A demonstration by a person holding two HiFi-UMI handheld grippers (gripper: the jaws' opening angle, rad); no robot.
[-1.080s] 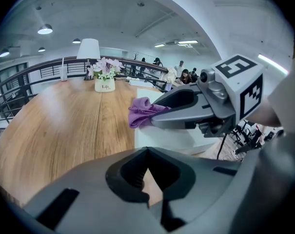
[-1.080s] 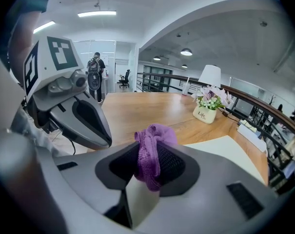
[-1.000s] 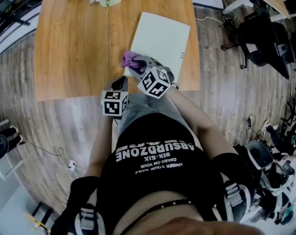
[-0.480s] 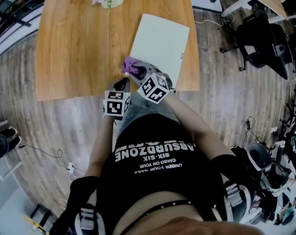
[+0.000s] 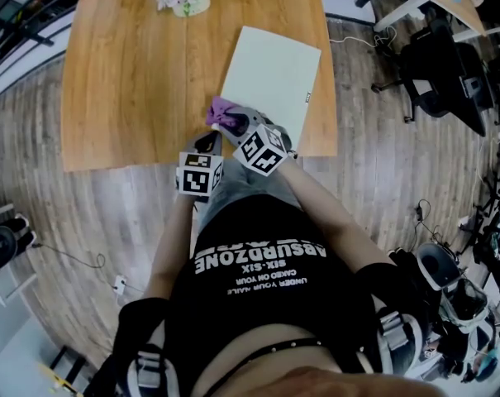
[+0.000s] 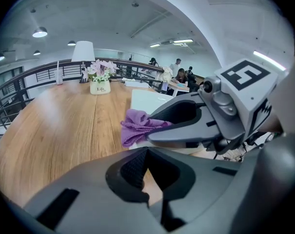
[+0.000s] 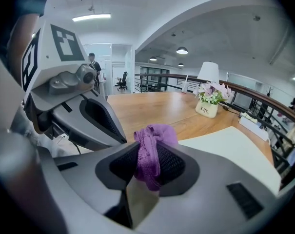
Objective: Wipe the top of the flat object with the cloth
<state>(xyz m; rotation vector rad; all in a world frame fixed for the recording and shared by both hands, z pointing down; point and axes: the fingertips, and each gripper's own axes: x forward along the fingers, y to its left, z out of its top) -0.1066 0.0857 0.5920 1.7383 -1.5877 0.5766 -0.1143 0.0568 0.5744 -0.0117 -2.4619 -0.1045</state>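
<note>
The left claw (image 5: 205,144) has been shifted slightly right, toward the right claw (image 5: 231,121), at the bench's (image 5: 134,81) near edge. The purple cloth (image 5: 221,110) is held over the flat object's (image 5: 274,64) near left corner. In the left gripper view, its jaws are seen together, empty. In the right gripper view, the jaws are clamped on the cloth.

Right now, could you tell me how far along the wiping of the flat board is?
Done: the purple cloth is clamped in the right gripper. In hand: the cloth sits at the near corner of the pale flat board; I cannot tell whether it touches. Left: almost the whole top lies beyond the cloth, so the wiping probably remains. The left gripper is shut and empty beside it.
</note>
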